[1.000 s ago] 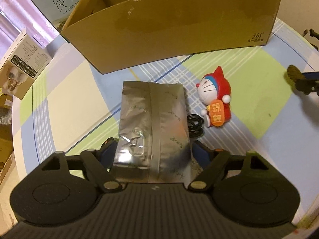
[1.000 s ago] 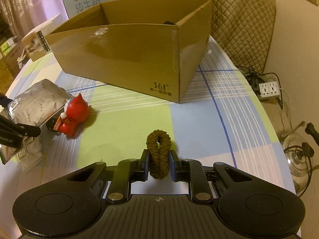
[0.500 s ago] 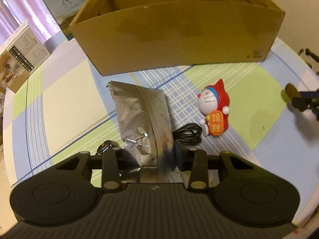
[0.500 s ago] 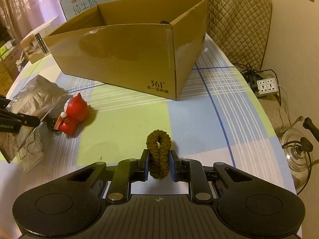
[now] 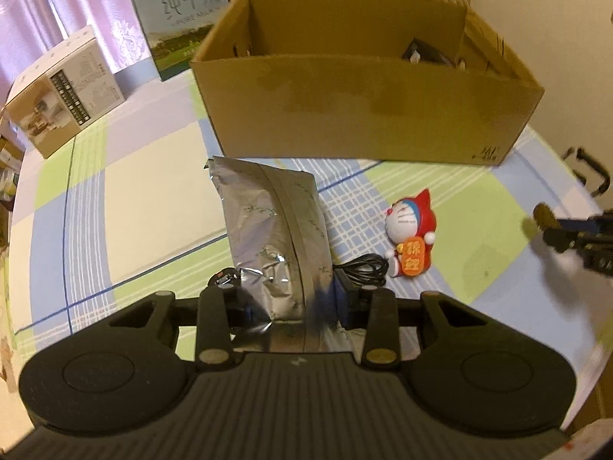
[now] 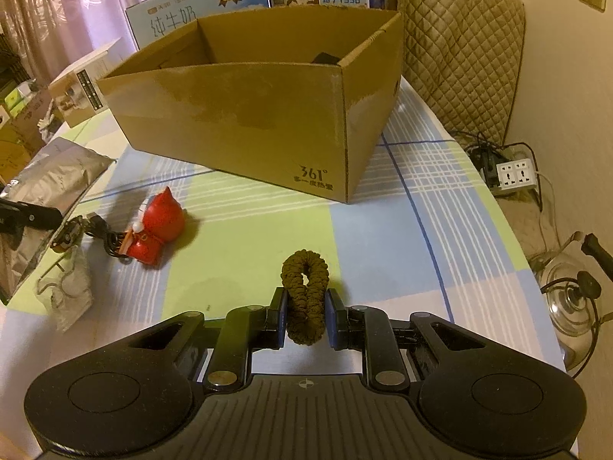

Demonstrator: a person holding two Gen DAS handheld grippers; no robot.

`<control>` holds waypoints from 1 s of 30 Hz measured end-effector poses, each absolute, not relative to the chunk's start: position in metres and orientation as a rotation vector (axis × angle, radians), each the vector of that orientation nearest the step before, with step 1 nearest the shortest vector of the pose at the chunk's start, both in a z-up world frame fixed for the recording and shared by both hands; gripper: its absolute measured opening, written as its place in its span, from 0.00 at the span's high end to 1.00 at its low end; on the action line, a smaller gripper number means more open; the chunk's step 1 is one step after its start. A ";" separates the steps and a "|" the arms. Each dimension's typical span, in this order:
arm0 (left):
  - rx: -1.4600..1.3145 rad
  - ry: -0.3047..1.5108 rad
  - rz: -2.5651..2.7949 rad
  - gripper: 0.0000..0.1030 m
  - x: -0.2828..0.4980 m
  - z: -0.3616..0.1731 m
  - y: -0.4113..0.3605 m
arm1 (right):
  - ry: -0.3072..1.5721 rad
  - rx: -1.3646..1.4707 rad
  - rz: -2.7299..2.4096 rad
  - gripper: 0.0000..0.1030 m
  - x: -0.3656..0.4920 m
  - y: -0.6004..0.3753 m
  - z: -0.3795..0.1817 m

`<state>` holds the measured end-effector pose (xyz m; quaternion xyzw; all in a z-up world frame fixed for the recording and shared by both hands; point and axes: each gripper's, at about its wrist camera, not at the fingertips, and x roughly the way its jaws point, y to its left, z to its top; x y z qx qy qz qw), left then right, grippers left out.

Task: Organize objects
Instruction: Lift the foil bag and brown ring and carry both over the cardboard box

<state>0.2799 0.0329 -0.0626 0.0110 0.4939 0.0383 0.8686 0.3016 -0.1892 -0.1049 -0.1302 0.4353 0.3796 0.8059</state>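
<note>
A silver foil bag (image 5: 276,230) sticks out forward from my left gripper (image 5: 291,297), which is shut on its near end. The bag hangs tilted above the checked tablecloth, also seen as the foil bag (image 6: 49,188) at the left edge of the right wrist view. My right gripper (image 6: 305,314) is shut on a brown hair tie (image 6: 304,291), held just above the table. An open cardboard box (image 5: 364,115) stands behind both, with dark items inside. A red and blue cat figurine (image 5: 410,237) and a coiled black cable (image 5: 364,268) lie right of the bag.
A white product box (image 5: 65,92) and a milk carton case (image 5: 180,11) stand at the back left. A small clear packet (image 6: 69,299) lies under the bag. Off the table's right edge are a quilted chair (image 6: 459,50), a power strip (image 6: 515,174) and a glass kettle (image 6: 571,303).
My left jaws closed on the foil bag and raised it off the table, rolling slightly; the box's inside has come into view. The right gripper and hair tie stayed put.
</note>
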 end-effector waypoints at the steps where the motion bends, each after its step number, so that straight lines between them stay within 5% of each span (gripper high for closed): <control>1: 0.017 1.024 0.084 0.68 0.277 -0.059 0.034 | 0.929 -0.276 0.815 0.84 0.301 -0.190 -0.104; 30: -0.039 0.836 0.090 0.68 0.271 0.021 0.042 | 0.760 -0.234 1.039 0.84 0.282 -0.147 -0.021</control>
